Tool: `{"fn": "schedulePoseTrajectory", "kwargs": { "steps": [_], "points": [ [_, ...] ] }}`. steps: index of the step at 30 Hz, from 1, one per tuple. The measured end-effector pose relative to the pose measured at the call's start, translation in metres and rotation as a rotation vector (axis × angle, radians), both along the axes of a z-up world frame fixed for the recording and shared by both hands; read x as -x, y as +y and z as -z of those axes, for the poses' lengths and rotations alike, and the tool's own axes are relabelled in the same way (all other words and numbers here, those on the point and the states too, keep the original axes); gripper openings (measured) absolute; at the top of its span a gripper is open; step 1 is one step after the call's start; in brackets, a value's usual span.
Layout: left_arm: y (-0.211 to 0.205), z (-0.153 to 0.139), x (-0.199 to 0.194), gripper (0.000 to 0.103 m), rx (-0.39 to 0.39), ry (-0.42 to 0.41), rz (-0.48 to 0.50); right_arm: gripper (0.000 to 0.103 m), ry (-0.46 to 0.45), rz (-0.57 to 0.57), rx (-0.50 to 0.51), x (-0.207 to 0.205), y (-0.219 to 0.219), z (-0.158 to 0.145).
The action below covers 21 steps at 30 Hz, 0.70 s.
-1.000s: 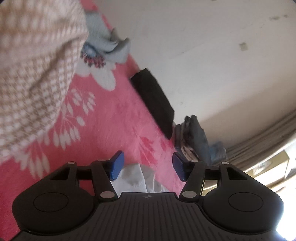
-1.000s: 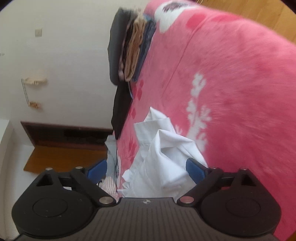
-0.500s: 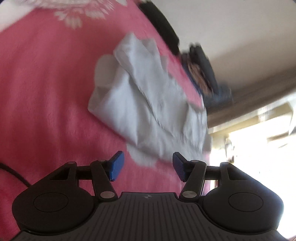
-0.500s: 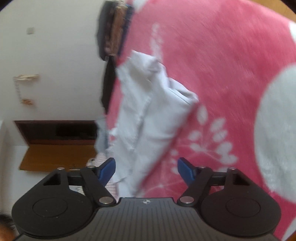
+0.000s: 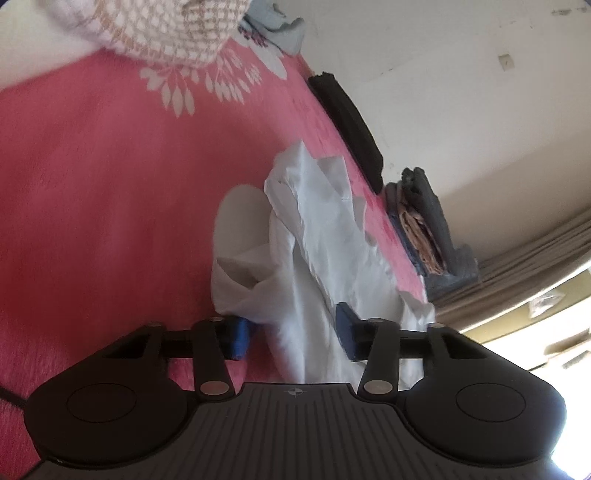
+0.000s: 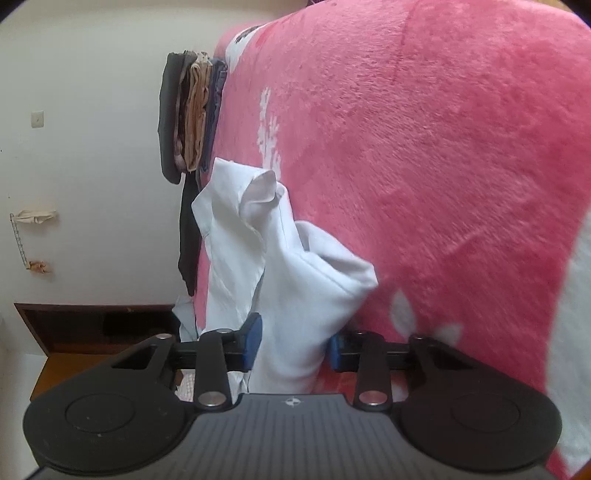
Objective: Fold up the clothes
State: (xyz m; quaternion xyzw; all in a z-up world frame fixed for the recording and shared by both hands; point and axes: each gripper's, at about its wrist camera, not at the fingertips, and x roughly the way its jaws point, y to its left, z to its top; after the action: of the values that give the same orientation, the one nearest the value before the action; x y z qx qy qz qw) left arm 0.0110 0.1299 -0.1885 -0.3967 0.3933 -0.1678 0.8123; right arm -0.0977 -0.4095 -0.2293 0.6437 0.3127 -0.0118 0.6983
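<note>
1. Presently no containers visible; stack of folded clothes (image 6: 188,122) lying on pink blanket (image 6: 443,147), at its wall-side edge.
2. White shirt (image 5: 314,236) crumpled on blanket, near stack.
3. Left gripper (image 5: 293,336): jaws parted, shirt fabric between blue pads, not clamped.
4. Right gripper (image 6: 293,345): jaws parted, shirt bunched between pads; pinch undeterminable.

The near end of the white garment (image 5: 317,258) runs under the gripper body at the bottom of the left wrist view, so how it ends is hidden. In the right wrist view its lower part disappears likewise. The patterned knit fabric (image 5: 177,33) is cut off by the top edge. The window area at lower right is overexposed; nothing there is legible
</note>
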Motion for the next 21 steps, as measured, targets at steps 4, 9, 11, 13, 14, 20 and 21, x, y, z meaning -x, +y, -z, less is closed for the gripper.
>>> {"fn": "schedulePoseTrajectory", "kwargs": {
  "steps": [4,9,11,13,14,20,21],
  "points": [
    [-0.008,-0.001,0.001,0.004,-0.071,-0.002,-0.001,0.008,-0.003,0.001,0.065,-0.007,0.002,-0.006],
    [-0.007,-0.019,0.007,0.000,-0.056,-0.062,0.024,0.001,-0.018,-0.008,0.157,-0.007,0.003,-0.023],
    [-0.004,-0.027,0.012,0.000,-0.045,-0.069,0.034,0.001,-0.023,-0.010,0.165,-0.001,0.001,-0.032],
    [0.000,-0.033,0.019,0.000,-0.039,-0.064,0.043,0.001,-0.026,-0.014,0.162,0.007,0.000,-0.040],
    [0.002,-0.035,0.024,0.000,-0.043,-0.055,0.050,0.001,-0.024,-0.020,0.159,0.011,0.000,-0.042],
    [0.023,-0.050,0.066,0.000,-0.089,-0.006,0.151,0.001,0.016,-0.079,0.151,0.062,0.009,-0.059],
    [0.029,-0.051,0.075,0.000,-0.103,0.013,0.181,0.001,0.029,-0.089,0.144,0.073,0.012,-0.060]
  ]
}}
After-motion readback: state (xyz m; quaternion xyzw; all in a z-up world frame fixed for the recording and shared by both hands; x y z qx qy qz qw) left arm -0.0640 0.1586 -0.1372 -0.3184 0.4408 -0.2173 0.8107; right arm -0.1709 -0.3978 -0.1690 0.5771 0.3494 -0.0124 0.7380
